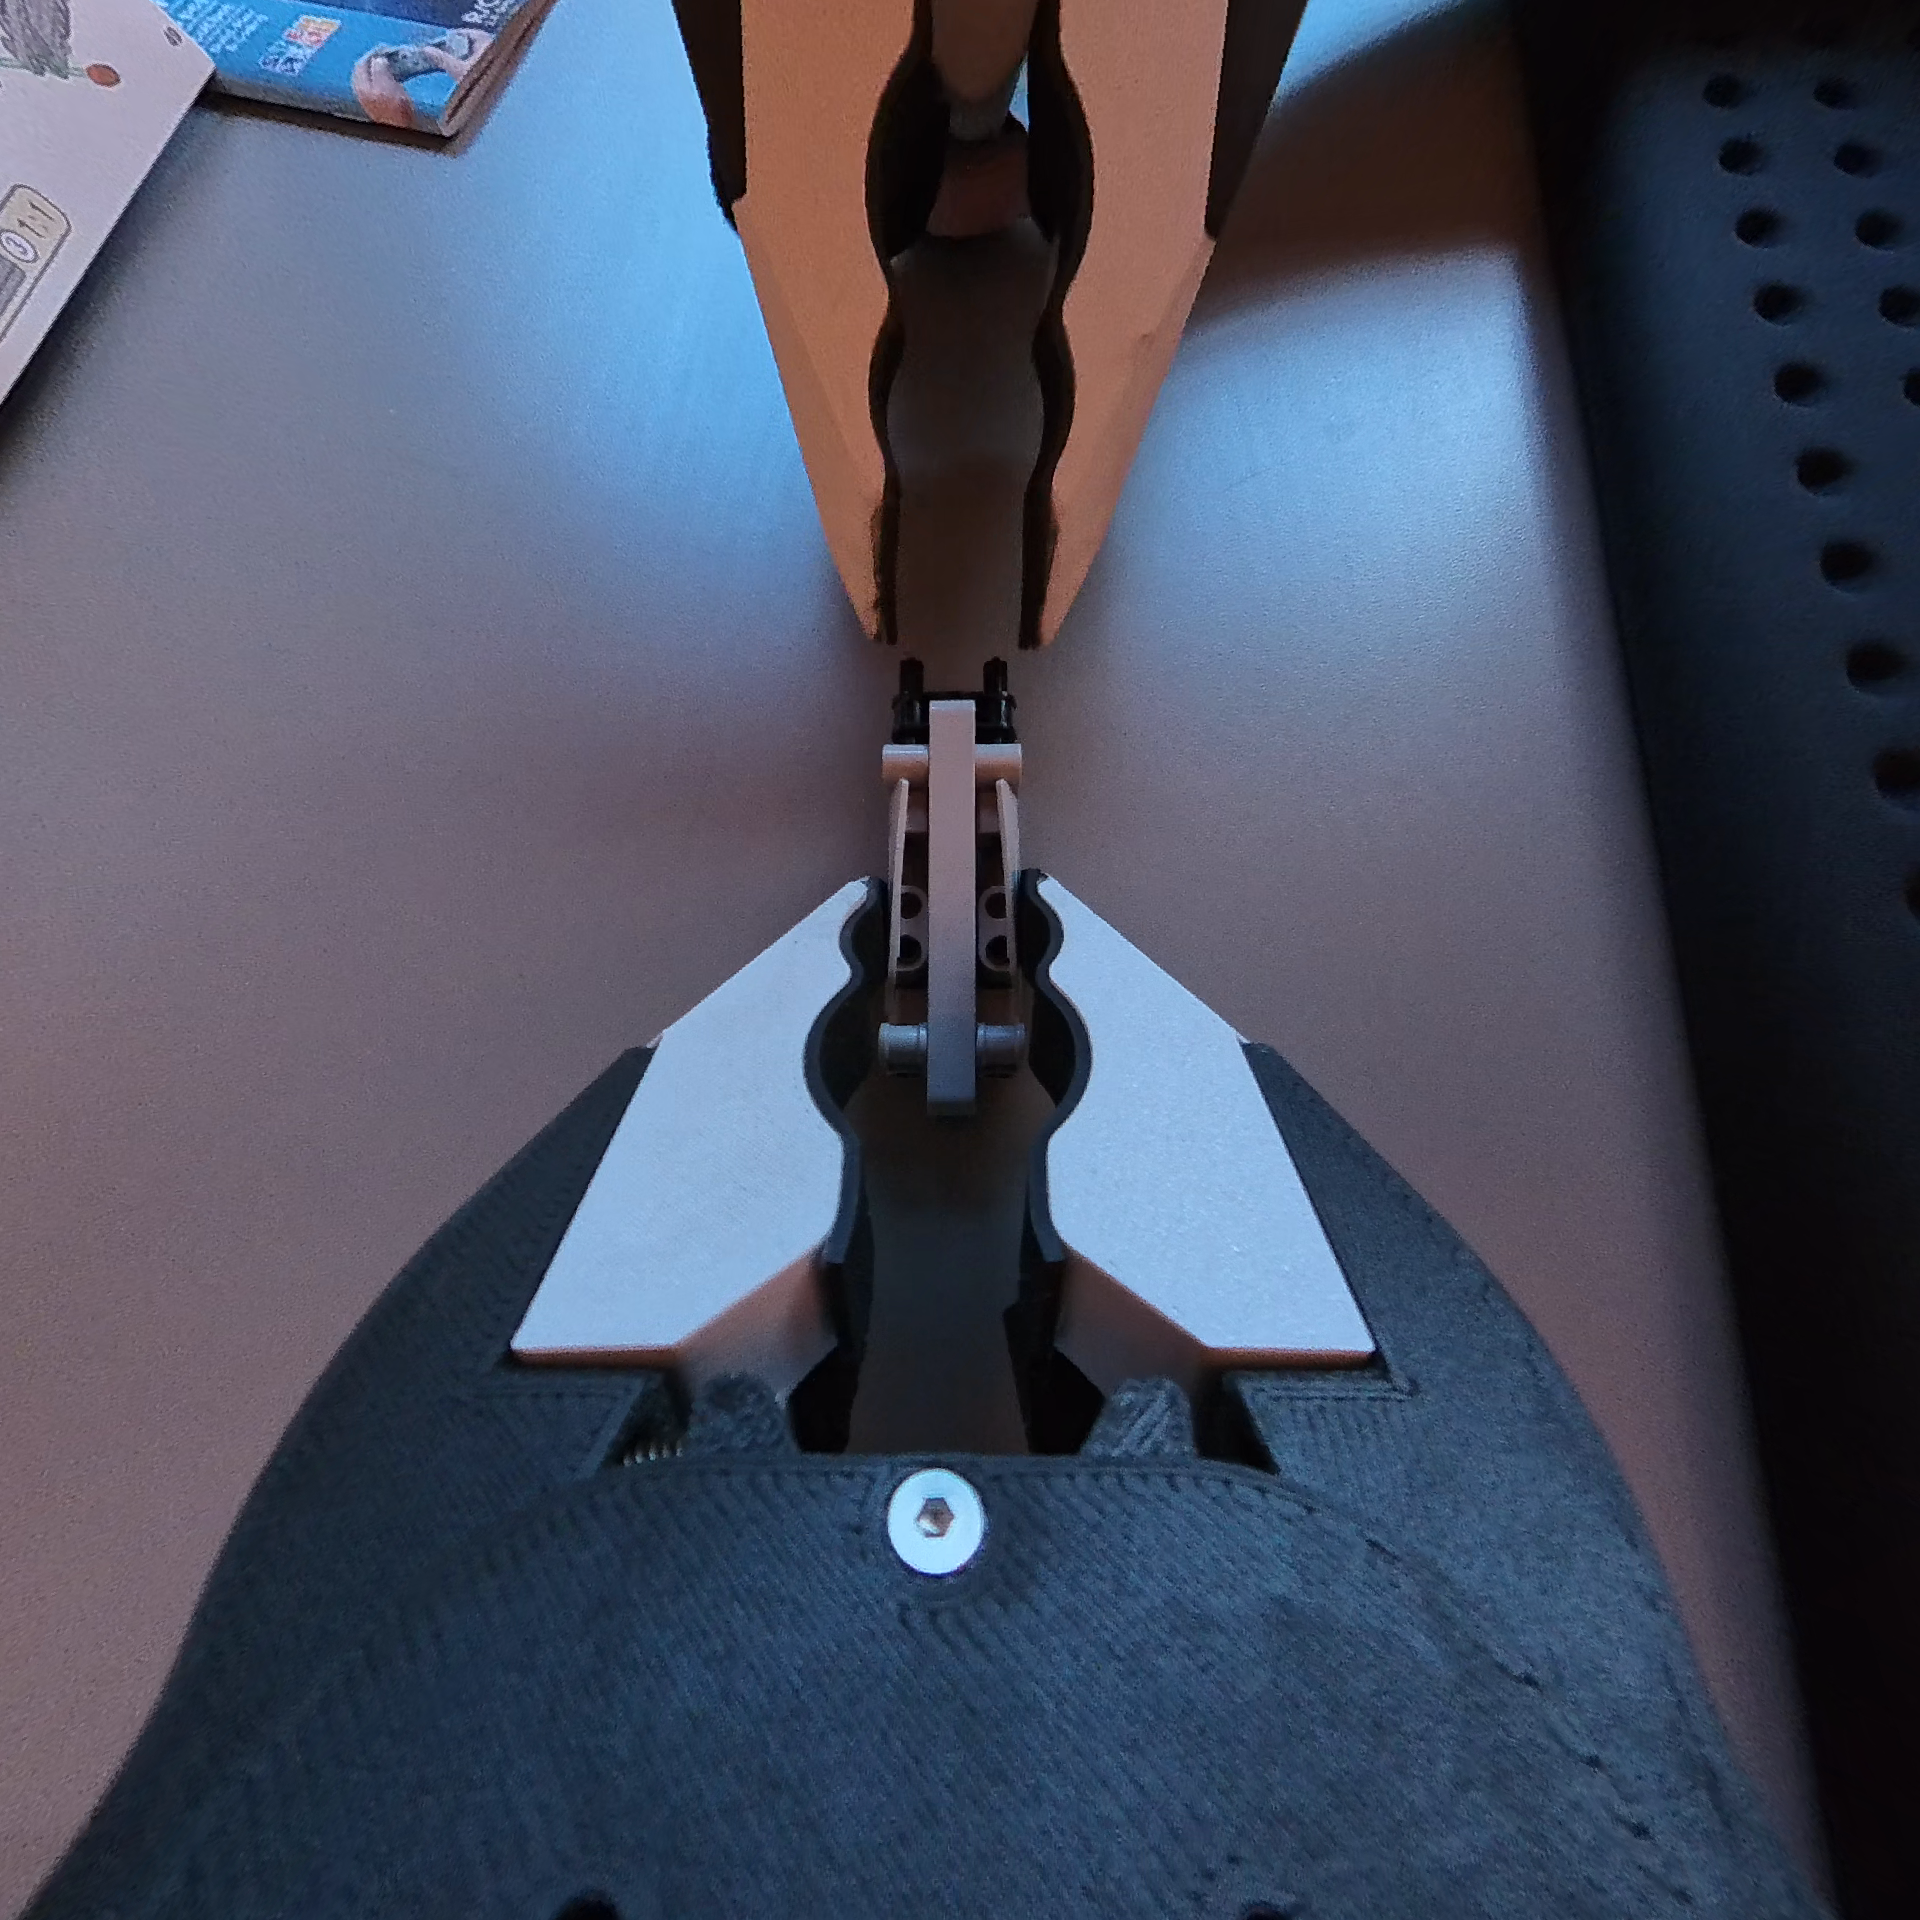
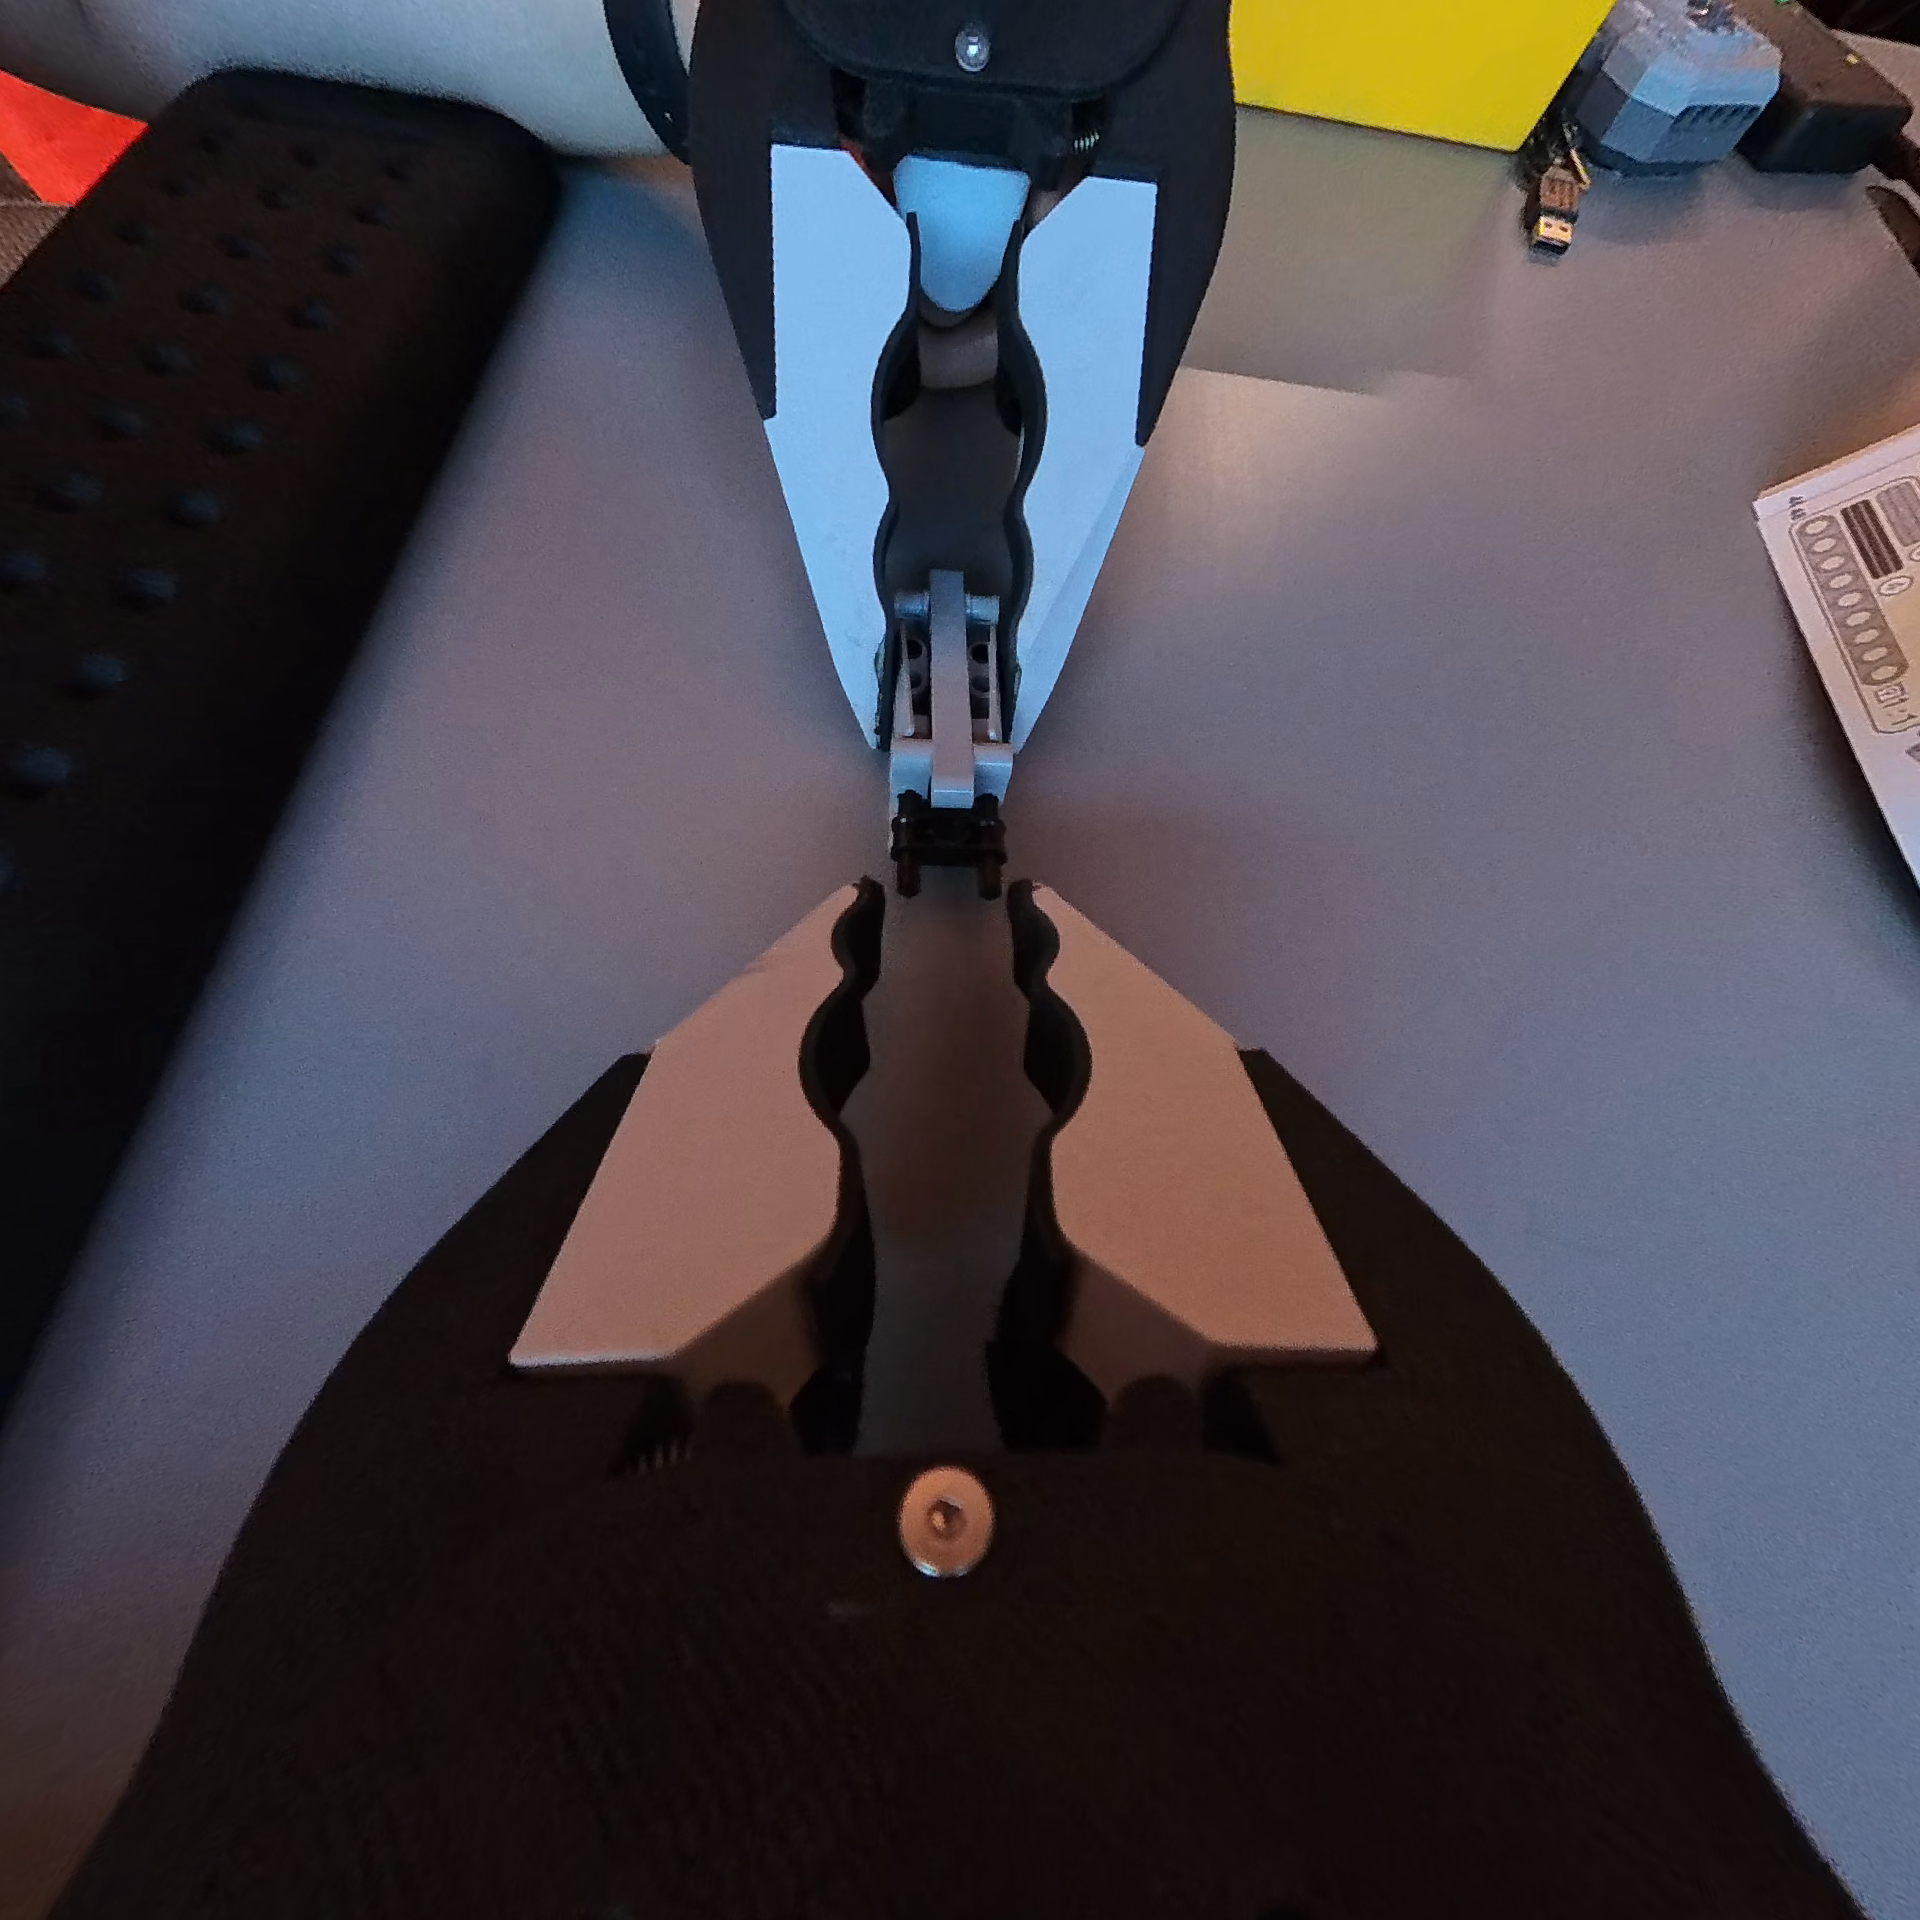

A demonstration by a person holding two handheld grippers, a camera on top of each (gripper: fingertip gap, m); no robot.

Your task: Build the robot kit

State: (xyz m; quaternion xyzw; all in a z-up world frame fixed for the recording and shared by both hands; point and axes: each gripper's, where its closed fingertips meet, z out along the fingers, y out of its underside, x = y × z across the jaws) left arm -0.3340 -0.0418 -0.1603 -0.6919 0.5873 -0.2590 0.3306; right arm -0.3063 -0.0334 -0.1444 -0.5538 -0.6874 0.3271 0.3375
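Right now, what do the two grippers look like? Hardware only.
Both match: left gripper and right gripper have black ribbed 3D-printed bodies, a silver hex screw at centre, pale wedge fingers with black wavy inner pads. No cables or sleeves visible.

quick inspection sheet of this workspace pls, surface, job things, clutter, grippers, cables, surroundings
surface: smooth grey table, bare in the middle
job's things: small grey plastic brick assembly with black pin connector at one end
clutter: printed paper sheet, blue booklet, yellow box, grey blocky device
grippers: left gripper shut on the assembly; right gripper open, fingertips just short of the black pins
cables: small usb plug
surroundings: black perforated pad along the table edge
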